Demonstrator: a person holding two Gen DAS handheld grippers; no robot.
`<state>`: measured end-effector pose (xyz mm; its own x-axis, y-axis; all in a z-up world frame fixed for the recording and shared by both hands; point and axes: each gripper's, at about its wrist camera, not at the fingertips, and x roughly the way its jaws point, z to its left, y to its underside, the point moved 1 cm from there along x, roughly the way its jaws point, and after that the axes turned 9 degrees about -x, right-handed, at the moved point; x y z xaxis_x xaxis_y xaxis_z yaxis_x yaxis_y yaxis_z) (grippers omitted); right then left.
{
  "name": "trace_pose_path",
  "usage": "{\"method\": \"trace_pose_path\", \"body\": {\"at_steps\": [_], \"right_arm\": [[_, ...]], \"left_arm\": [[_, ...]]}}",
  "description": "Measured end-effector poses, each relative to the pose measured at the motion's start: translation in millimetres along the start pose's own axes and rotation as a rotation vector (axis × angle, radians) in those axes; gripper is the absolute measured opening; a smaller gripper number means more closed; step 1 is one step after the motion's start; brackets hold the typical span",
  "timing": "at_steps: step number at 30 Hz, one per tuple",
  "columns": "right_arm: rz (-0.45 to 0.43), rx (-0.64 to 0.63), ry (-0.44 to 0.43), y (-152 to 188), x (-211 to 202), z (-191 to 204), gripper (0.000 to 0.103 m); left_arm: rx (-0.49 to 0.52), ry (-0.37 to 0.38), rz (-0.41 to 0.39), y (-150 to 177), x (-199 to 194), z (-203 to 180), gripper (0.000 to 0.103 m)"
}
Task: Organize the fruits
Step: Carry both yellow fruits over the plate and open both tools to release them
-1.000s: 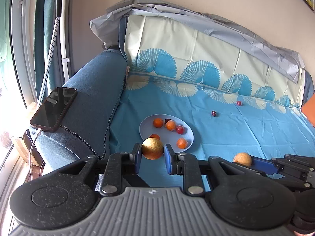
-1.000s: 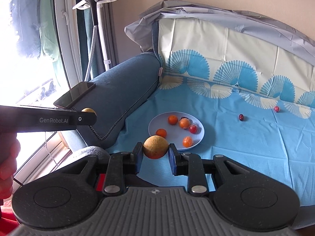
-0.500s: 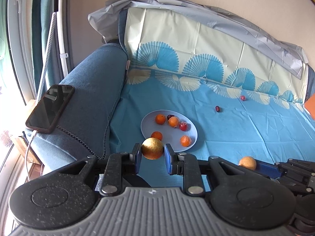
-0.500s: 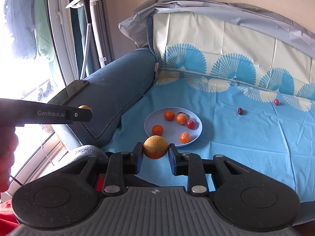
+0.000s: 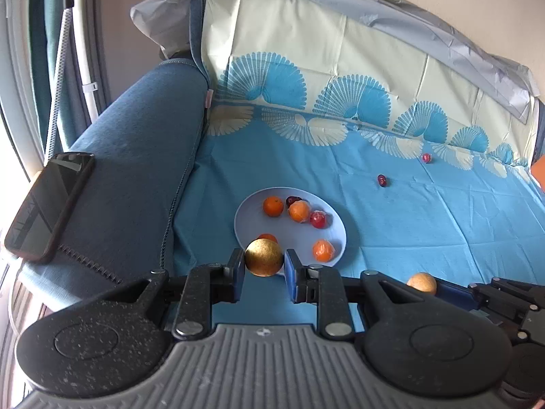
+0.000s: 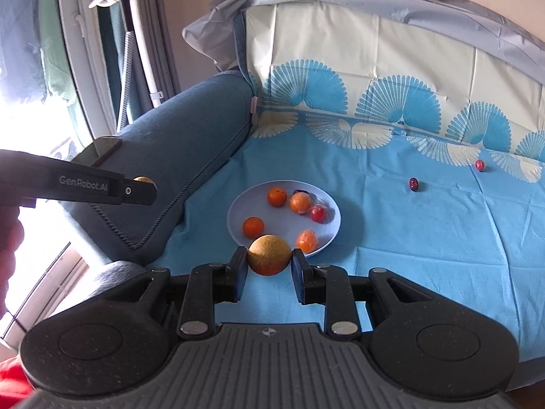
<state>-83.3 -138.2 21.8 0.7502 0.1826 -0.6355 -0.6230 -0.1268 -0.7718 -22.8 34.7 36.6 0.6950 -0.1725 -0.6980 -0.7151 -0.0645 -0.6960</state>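
A pale blue plate [image 5: 245, 218] [image 6: 235, 218] lies on the blue cloth and holds several small orange and red fruits. My left gripper [image 5: 264, 266] is shut on a golden-brown round fruit [image 5: 264, 257], just before the plate's near rim. My right gripper [image 6: 269, 266] is shut on a tan-orange round fruit [image 6: 269, 255], also at the plate's near edge. In the left wrist view the right gripper's fruit [image 5: 421, 283] shows at the lower right. The left gripper's finger [image 6: 102, 189] and its fruit [image 6: 144, 180] appear at the left of the right wrist view. Two dark red fruits [image 5: 382, 180] [image 5: 426, 157] lie loose on the cloth.
A blue sofa armrest [image 5: 136, 156] rises left of the plate, with a black phone [image 5: 47, 204] and a cable on it. The cloth-draped backrest [image 5: 340, 78] stands behind. A white pole and curtains [image 6: 143, 51] are at the far left by the window. A person's hand [image 6: 8, 255] holds the left gripper.
Both grippers have moved forward and a little down towards the plate, each still holding its fruit. The plate now sits larger and nearer in both views.
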Motion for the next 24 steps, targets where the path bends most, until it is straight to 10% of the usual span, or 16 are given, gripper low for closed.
{"method": "trace_pose_path", "body": {"at_steps": [24], "right_arm": [[0.155,0.046,0.016,-27,200,-57,0.029]], "left_arm": [[0.063,-0.039,0.163,-44,202,-14,0.027]]}}
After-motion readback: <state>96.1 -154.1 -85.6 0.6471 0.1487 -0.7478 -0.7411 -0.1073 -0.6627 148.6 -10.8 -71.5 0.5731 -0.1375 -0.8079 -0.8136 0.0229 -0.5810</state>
